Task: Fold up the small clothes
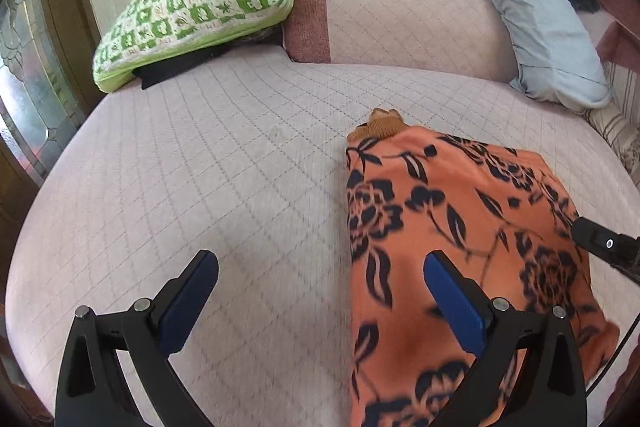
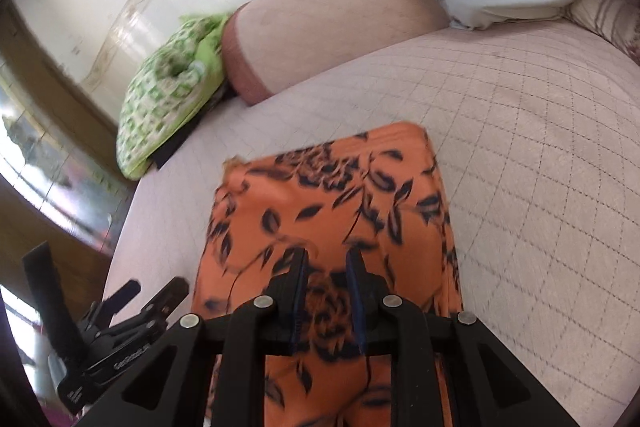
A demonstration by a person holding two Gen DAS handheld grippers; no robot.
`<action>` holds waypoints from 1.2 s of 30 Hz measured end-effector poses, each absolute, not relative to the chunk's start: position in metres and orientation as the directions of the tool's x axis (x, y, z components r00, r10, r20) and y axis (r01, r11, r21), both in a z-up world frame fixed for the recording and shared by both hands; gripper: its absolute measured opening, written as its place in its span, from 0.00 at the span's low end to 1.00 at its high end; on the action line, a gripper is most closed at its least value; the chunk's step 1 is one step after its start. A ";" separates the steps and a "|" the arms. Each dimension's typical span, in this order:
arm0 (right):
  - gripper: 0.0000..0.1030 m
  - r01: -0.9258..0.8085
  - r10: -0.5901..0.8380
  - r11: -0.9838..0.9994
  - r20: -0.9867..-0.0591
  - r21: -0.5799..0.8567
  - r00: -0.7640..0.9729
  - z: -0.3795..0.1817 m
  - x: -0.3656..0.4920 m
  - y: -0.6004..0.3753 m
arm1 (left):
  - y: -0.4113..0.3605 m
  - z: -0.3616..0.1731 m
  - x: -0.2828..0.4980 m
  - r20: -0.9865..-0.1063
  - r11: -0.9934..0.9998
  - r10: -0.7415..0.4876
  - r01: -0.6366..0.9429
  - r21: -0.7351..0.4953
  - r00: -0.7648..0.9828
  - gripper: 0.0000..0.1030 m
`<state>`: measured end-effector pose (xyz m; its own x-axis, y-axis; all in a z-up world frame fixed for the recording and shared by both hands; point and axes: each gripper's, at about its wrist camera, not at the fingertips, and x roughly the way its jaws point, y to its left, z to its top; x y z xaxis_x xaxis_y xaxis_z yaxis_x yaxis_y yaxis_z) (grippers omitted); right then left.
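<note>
On the quilted pink bed (image 1: 240,167), orange floral garment (image 1: 460,227); left claw (image 1: 320,303) spread wide, right claw (image 2: 326,263) slightly parted.

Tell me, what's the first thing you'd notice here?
The bright orange garment with dark flowers, lying on the pale quilted bed. The left gripper hangs wide open at its left edge, and the right gripper sits over its middle, jaws narrow. At the back left corner a green checkered quilt is bundled up.
</note>
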<state>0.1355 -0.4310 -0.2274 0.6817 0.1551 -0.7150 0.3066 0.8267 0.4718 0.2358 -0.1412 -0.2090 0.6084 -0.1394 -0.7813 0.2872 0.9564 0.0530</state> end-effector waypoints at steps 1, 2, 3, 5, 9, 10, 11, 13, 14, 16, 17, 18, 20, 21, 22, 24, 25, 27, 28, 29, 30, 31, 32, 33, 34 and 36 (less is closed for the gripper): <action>0.22 0.323 0.156 0.820 -0.726 0.474 0.669 -0.233 0.143 -0.433 | -0.144 -0.213 0.243 -0.793 0.955 -0.143 0.294 0.047 0.593 0.99; 0.22 0.340 0.157 0.816 -0.746 0.467 0.647 -0.240 0.150 -0.436 | -0.147 -0.218 0.251 -0.805 0.952 -0.151 0.304 0.038 0.573 0.99; 0.22 0.359 0.155 0.814 -0.766 0.457 0.623 -0.247 0.157 -0.437 | -0.151 -0.224 0.257 -0.816 0.948 -0.160 0.316 0.029 0.555 0.99; 0.22 0.372 0.171 0.804 -0.779 0.464 0.603 -0.259 0.166 -0.440 | -0.155 -0.235 0.265 -0.833 0.940 -0.161 0.340 0.034 0.529 0.99; 0.22 0.348 0.191 0.809 -0.773 0.473 0.605 -0.255 0.171 -0.444 | -0.147 -0.236 0.274 -0.848 0.931 -0.215 0.363 -0.028 0.485 0.99; 0.22 0.345 0.202 0.803 -0.767 0.485 0.609 -0.255 0.170 -0.446 | -0.145 -0.235 0.277 -0.847 0.931 -0.220 0.365 -0.033 0.484 0.99; 0.22 0.341 0.219 0.791 -0.755 0.508 0.618 -0.254 0.169 -0.450 | -0.142 -0.234 0.278 -0.845 0.931 -0.221 0.362 -0.035 0.487 0.99; 0.22 0.328 0.250 0.765 -0.725 0.554 0.642 -0.250 0.165 -0.459 | -0.135 -0.232 0.279 -0.843 0.933 -0.228 0.357 -0.046 0.487 0.99; 0.22 0.322 0.254 0.759 -0.712 0.566 0.654 -0.247 0.164 -0.462 | -0.131 -0.229 0.279 -0.838 0.934 -0.231 0.353 -0.049 0.494 0.99; 0.22 0.309 0.226 0.763 -0.682 0.568 0.696 -0.237 0.156 -0.470 | -0.126 -0.222 0.275 -0.816 0.938 -0.224 0.344 -0.032 0.534 0.99; 0.22 0.300 0.219 0.766 -0.669 0.569 0.711 -0.233 0.152 -0.470 | -0.124 -0.218 0.273 -0.804 0.940 -0.216 0.340 -0.018 0.553 0.99; 0.22 0.289 0.216 0.772 -0.660 0.567 0.720 -0.229 0.149 -0.471 | -0.124 -0.214 0.270 -0.796 0.942 -0.205 0.337 -0.001 0.570 0.99; 0.22 0.298 0.199 0.784 -0.676 0.544 0.710 -0.229 0.149 -0.469 | -0.126 -0.213 0.266 -0.792 0.942 -0.199 0.336 0.008 0.577 0.99; 0.22 0.321 0.185 0.791 -0.703 0.521 0.687 -0.234 0.151 -0.468 | -0.128 -0.215 0.264 -0.796 0.940 -0.195 0.340 0.014 0.573 0.99; 0.22 0.344 0.175 0.792 -0.729 0.504 0.662 -0.239 0.153 -0.469 | -0.133 -0.221 0.264 -0.810 0.938 -0.168 0.345 0.045 0.561 0.99; 0.22 0.387 0.179 0.784 -0.774 0.485 0.607 -0.253 0.157 -0.471 | -0.140 -0.232 0.265 -0.831 0.927 -0.121 0.362 0.102 0.543 0.99; 0.22 0.394 0.184 0.779 -0.780 0.487 0.599 -0.259 0.158 -0.472 | -0.141 -0.234 0.263 -0.828 0.924 -0.119 0.365 0.109 0.548 0.99; 0.22 0.376 0.179 0.794 -0.775 0.478 0.606 -0.253 0.156 -0.471 | -0.143 -0.231 0.263 -0.818 0.921 -0.119 0.371 0.121 0.563 0.99; 0.22 0.366 0.181 0.798 -0.769 0.480 0.613 -0.249 0.154 -0.471 | -0.143 -0.229 0.262 -0.816 0.919 -0.122 0.375 0.123 0.565 0.99; 0.22 0.347 0.195 0.796 -0.752 0.496 0.629 -0.244 0.152 -0.471 | -0.143 -0.226 0.261 -0.813 0.917 -0.129 0.379 0.119 0.568 0.99; 0.22 0.327 0.214 0.791 -0.735 0.517 0.643 -0.240 0.149 -0.472 | -0.142 -0.223 0.260 -0.809 0.917 -0.142 0.384 0.109 0.570 0.99; 0.22 0.309 0.228 0.790 -0.722 0.530 0.654 -0.236 0.145 -0.473 | -0.140 -0.220 0.259 -0.807 0.916 -0.166 0.392 0.088 0.567 0.99; 0.22 0.290 0.233 0.795 -0.709 0.533 0.665 -0.232 0.142 -0.474 | -0.138 -0.218 0.259 -0.807 0.912 -0.191 0.404 0.063 0.558 0.99; 0.27 0.283 0.227 0.802 -0.706 0.527 0.671 -0.229 0.139 -0.475 | -0.137 -0.215 0.259 -0.810 0.906 -0.226 0.422 0.029 0.541 0.99; 0.32 0.281 0.213 0.810 -0.704 0.515 0.678 -0.226 0.135 -0.476 | -0.135 -0.212 0.258 -0.815 0.896 -0.273 0.444 -0.021 0.511 0.99; 0.74 0.288 0.207 0.797 -0.687 0.531 0.696 -0.224 0.126 -0.483 | -0.131 -0.210 0.260 -0.825 0.867 -0.362 0.481 -0.128 0.434 0.99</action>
